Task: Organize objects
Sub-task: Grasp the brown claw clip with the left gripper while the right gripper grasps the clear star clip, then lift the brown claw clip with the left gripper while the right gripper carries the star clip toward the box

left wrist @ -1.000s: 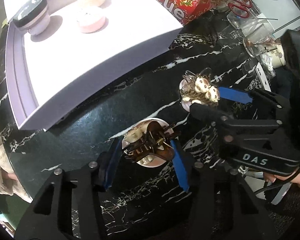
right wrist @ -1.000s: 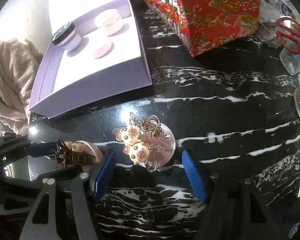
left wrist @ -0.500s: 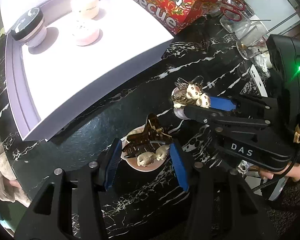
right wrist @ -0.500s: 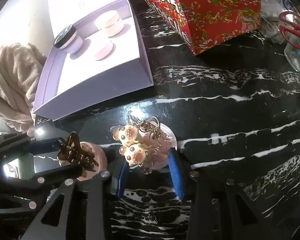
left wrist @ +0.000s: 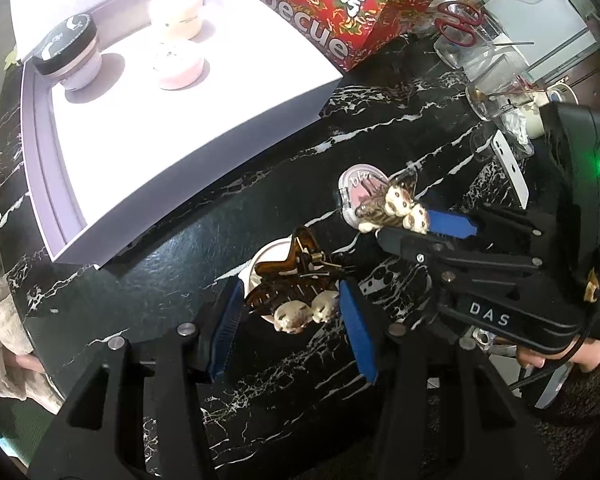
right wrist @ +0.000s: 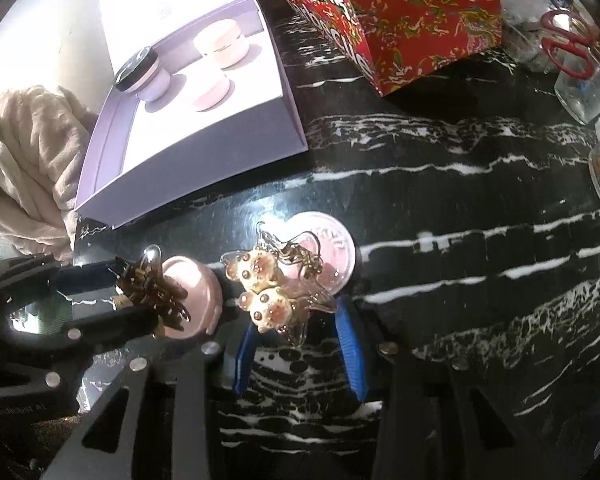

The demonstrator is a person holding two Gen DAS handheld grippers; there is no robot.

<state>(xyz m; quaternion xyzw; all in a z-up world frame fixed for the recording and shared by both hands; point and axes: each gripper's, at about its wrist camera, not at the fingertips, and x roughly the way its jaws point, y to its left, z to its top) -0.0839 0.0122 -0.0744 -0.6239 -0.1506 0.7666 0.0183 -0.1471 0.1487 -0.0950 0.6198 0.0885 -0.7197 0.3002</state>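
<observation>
My left gripper (left wrist: 292, 312) is shut on a brown hair claw clip (left wrist: 296, 280) with cream puppy figures, held above a pale pink round jar (right wrist: 192, 296) on the black marble table. My right gripper (right wrist: 296, 328) is shut on a clear hair claw clip (right wrist: 276, 284) with cream puppy figures, held above a clear-lidded pink compact (right wrist: 332, 248). The right gripper also shows in the left wrist view (left wrist: 424, 228), to the right of the left one. An open lavender box (left wrist: 180, 92) with three jars inside lies further back on the left.
A red patterned barbecue box (right wrist: 412, 16) stands at the back. Glass jars and red scissors (right wrist: 572, 48) are at the back right, a white phone (left wrist: 508, 168) at the right. A beige cloth (right wrist: 28, 152) lies left of the lavender box.
Both grippers closed on their hair clips and lifted them off the jar and the compact, which now show beneath. Both moved slightly back from the lavender box.
</observation>
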